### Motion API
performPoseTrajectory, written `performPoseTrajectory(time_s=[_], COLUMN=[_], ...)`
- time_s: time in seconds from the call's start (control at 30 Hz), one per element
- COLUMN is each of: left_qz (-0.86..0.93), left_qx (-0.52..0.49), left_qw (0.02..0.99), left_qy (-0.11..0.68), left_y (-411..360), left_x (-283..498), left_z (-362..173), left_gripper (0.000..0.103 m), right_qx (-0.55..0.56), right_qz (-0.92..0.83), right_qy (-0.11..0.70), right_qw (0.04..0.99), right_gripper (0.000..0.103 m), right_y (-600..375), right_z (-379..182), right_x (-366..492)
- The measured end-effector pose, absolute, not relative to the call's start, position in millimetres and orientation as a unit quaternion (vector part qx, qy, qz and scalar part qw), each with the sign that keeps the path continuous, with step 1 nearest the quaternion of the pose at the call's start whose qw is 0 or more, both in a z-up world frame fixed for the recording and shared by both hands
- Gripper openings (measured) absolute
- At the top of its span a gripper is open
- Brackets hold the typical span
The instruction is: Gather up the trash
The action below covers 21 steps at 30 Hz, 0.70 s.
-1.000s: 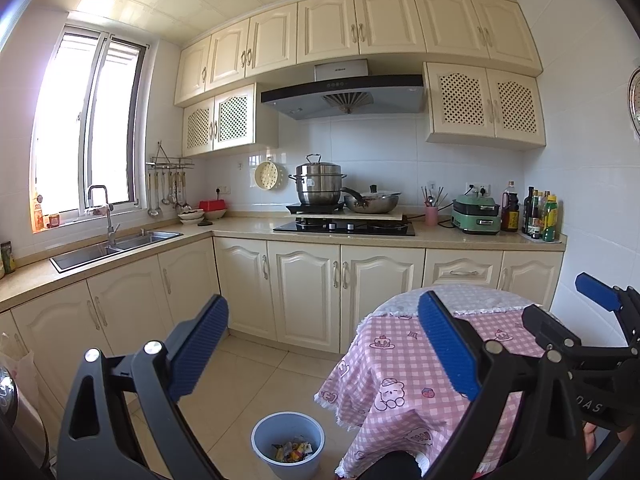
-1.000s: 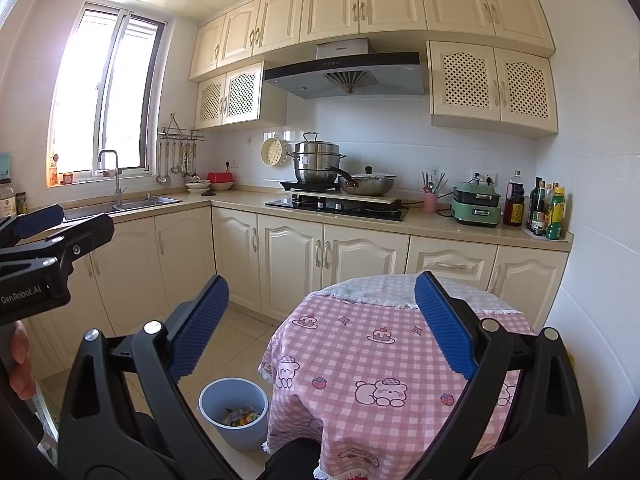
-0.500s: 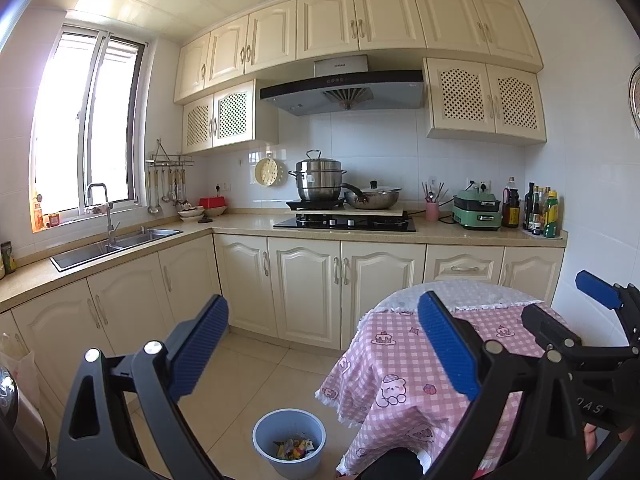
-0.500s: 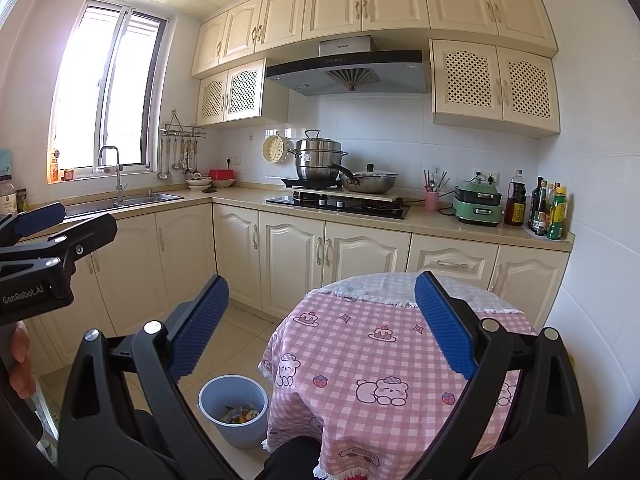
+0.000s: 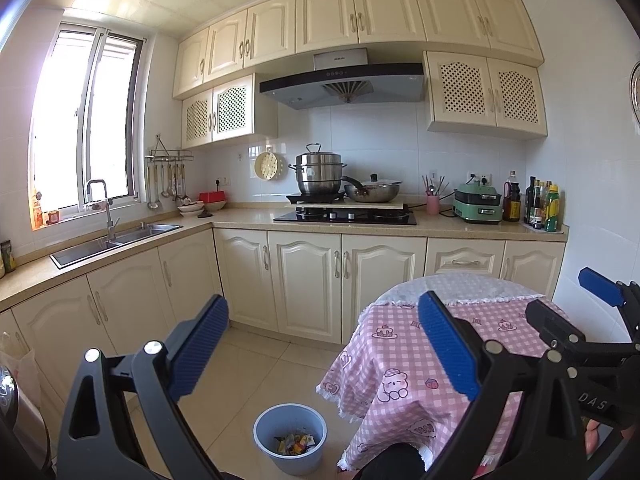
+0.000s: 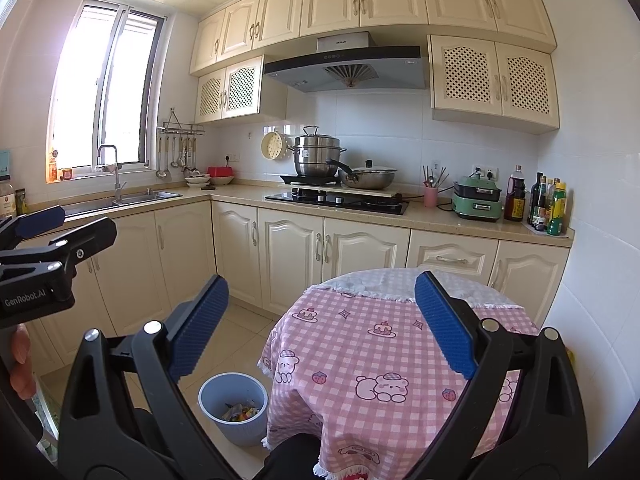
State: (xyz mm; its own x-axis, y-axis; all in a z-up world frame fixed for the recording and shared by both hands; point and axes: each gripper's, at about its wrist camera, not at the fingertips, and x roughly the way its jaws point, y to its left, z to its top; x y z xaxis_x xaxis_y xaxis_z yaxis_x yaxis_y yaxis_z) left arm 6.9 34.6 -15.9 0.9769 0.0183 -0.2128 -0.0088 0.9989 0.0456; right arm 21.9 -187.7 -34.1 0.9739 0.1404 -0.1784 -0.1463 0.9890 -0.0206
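Trash in the blue bin [image 5: 289, 436] too small to tell apart, just mixed colourful scraps; bin's near side cut by right tool [image 6: 322, 322] arm in right wrist view. Round desk [image 6: 360, 344] legs hidden under pink cloth, its near edge behind a dark shape at frame bottom. Bottle labels [image 6: 554, 208] unreadable. A hand [image 6: 20, 360] at left edge mostly cut off

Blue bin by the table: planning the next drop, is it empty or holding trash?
Holding trash: the blue bin stands upright with colourful wrappers covering its bottom.
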Motion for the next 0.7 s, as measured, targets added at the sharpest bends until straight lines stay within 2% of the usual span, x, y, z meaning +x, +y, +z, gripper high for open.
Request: performPoseTrajectory(time_s=[0.7], left_qz=[0.012], left_qx=[0.025], left_qw=[0.988], left_qy=[0.152], left_y=[33.4], left_x=[41.9], left_z=[-40.9], left_gripper=[0.094], right_qx=[-0.005], right_qz=[0.067], right_qy=[0.130], right_qw=[0.989], right_gripper=[0.093], right_y=[-198.6], right_z=[-62.0], right_x=[56.4])
